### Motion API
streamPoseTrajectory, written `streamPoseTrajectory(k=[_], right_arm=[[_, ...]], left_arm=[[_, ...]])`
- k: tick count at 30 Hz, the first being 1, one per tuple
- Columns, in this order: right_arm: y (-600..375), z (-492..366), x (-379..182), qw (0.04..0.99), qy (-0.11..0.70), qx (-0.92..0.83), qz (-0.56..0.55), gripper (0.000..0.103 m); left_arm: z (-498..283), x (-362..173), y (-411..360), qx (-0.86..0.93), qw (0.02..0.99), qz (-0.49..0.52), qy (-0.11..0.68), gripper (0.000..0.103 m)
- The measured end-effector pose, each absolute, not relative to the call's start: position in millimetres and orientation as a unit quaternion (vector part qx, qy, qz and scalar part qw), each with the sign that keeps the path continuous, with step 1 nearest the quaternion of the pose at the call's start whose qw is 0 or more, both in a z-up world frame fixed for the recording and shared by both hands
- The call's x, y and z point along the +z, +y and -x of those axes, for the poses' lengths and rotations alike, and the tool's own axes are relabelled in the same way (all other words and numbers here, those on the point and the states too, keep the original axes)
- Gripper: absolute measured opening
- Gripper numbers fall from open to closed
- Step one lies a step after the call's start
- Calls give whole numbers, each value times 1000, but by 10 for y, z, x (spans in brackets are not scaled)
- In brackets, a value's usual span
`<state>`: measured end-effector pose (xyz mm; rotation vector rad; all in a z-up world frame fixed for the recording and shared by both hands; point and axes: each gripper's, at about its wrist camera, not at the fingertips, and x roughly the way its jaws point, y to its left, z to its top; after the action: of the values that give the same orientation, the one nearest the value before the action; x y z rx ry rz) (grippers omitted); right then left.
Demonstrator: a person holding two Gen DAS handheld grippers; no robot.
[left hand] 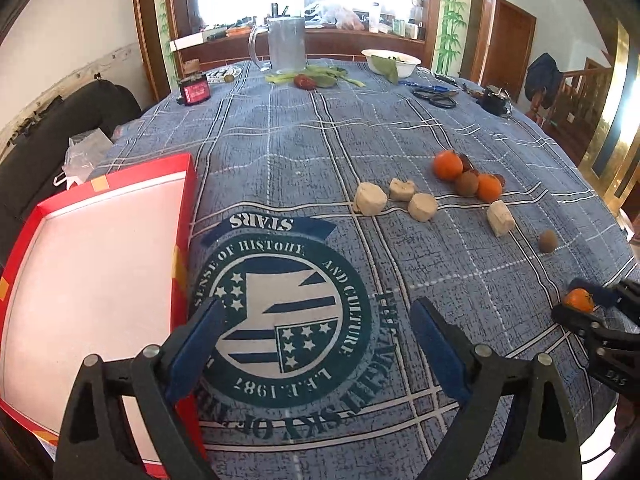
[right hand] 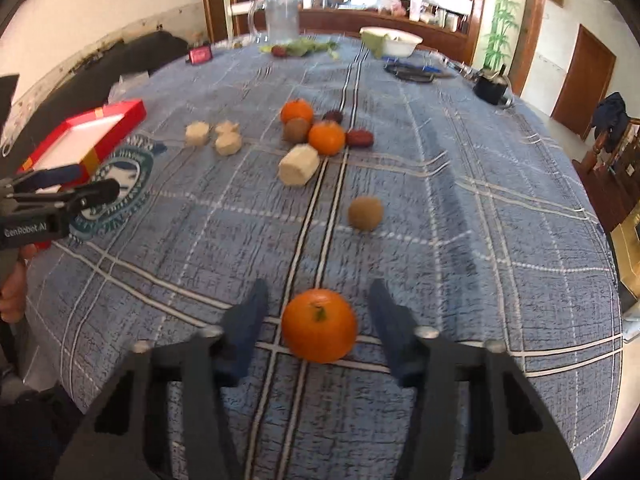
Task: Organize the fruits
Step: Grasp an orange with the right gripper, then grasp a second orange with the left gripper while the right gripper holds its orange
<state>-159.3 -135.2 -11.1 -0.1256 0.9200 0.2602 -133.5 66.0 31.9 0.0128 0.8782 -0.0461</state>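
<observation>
Right gripper (right hand: 318, 312): jaws spread wide, orange (right hand: 319, 325) sitting between fingers on tablecloth (right hand: 460, 240), gap on both sides, no contact visible. Lone kiwi (right hand: 365, 213) ahead of it, slightly right. Further ahead: cluster of two oranges, kiwi, dark red fruits, pale cut chunks. Left gripper (left hand: 320, 332): spread wide, nothing between fingers, over printed emblem (left hand: 280, 312). Red box (left hand: 96, 264) just left of it, left finger (left hand: 204, 328) overlapping box wall.
</observation>
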Motion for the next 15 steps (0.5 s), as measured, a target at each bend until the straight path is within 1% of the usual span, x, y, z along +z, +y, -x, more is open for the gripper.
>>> streamPoseTrajectory(k=[3, 7, 11, 15], right_arm=[[-1319, 1611, -122, 886, 440, 126, 70, 37], [-1349, 1594, -64, 889, 436, 126, 60, 36], [-1554, 1337, 247, 911, 402, 87, 15, 36], [-1864, 800, 614, 932, 356, 35, -63, 36]], left_arm=[[1345, 337, 647, -27, 906, -7, 422, 87], [1316, 375, 579, -37, 907, -23, 418, 85], [1173, 492, 425, -54, 909, -36, 413, 85], [877, 588, 212, -63, 910, -72, 402, 85]])
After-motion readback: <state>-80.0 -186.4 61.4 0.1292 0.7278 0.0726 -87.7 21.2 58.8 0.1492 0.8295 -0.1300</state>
